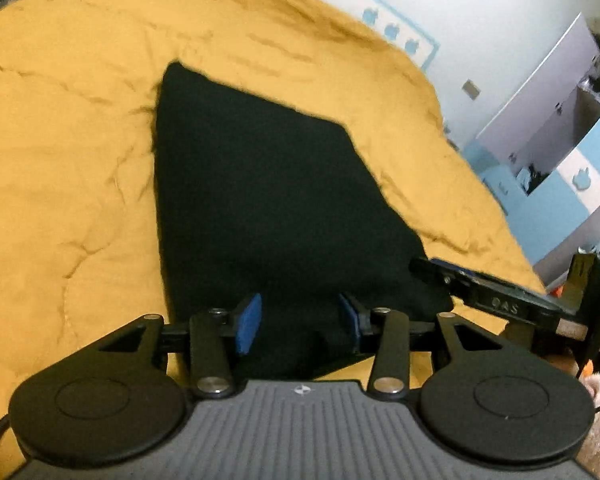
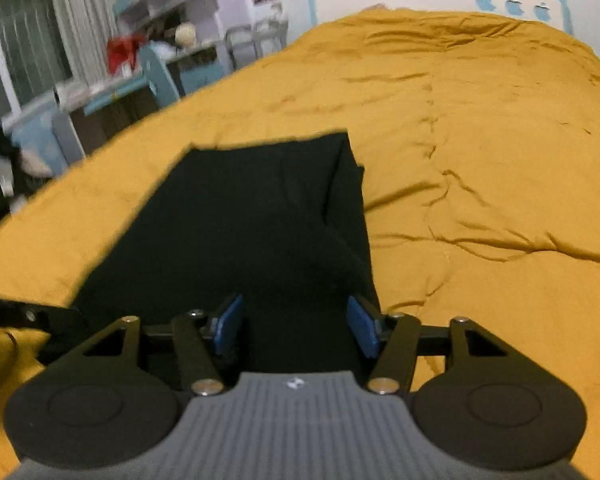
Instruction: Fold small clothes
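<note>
A black garment (image 1: pixel 260 200) lies folded flat on a mustard-yellow quilt (image 1: pixel 60 160). In the right wrist view the same black garment (image 2: pixel 240 232) shows a folded layer along its right side. My left gripper (image 1: pixel 300 320) hovers over the garment's near edge with its blue pads (image 1: pixel 248 322) well apart and dark cloth below the gap. My right gripper (image 2: pixel 296 326) is open too, at the near right corner of the cloth, and its pads (image 2: pixel 362 326) do not press on it. The two grippers sit side by side, and each view shows the other gripper (image 1: pixel 500 300) (image 2: pixel 20 316).
The yellow quilt (image 2: pixel 480 140) covers a wide bed with wrinkles and stitched seams. A white headboard with blue apple shapes (image 2: pixel 512 4) is at the far end. A desk and chair with clutter (image 2: pixel 140 68) stand left of the bed, and blue-and-white cabinets (image 1: pixel 540 152) stand on the other side.
</note>
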The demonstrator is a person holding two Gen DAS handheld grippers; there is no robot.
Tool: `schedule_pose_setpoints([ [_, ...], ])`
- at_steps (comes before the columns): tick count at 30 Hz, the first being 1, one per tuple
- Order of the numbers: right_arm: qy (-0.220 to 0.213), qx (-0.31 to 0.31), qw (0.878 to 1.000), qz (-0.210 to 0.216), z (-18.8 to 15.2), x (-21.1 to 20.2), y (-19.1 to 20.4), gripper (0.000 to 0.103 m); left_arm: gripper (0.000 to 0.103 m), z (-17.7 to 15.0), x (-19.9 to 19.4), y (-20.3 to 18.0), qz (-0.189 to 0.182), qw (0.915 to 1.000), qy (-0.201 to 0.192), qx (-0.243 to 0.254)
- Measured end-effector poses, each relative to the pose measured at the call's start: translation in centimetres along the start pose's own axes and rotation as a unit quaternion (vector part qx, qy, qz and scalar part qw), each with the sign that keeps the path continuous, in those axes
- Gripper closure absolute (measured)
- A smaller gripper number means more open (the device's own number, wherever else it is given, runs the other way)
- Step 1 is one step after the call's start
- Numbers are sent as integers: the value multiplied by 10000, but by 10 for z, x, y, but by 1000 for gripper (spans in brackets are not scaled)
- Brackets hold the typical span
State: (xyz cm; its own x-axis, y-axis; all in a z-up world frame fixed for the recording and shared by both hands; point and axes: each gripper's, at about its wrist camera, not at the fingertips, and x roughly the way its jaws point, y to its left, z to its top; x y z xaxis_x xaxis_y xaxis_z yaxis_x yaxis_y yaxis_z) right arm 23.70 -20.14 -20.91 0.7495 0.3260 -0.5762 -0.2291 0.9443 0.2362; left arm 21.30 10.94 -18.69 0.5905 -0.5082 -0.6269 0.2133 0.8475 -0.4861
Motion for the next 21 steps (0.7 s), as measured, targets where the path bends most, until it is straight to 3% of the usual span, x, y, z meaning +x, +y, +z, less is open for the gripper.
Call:
schedule_pose_setpoints([
  [3,167,-111,9998,-21,-7,-3,5,41,48,-5,3,3,220,9996,129,-117],
  [5,369,-64,9992,-110,-17,5,1,41,53,-9,12,10,469,9979,321,-299],
  [11,220,-193,9995,-142,-39,8,2,40,53,-18,19,15,481,9980,195,-350],
  [19,374,-255,9986,-263,-34,14,5,37,53,-15,15,-13,1001,9947,117,-213],
  [21,473,73,9978,-466,-23,7,11,37,53,-12,5,-26,1133,9935,10,-99],
])
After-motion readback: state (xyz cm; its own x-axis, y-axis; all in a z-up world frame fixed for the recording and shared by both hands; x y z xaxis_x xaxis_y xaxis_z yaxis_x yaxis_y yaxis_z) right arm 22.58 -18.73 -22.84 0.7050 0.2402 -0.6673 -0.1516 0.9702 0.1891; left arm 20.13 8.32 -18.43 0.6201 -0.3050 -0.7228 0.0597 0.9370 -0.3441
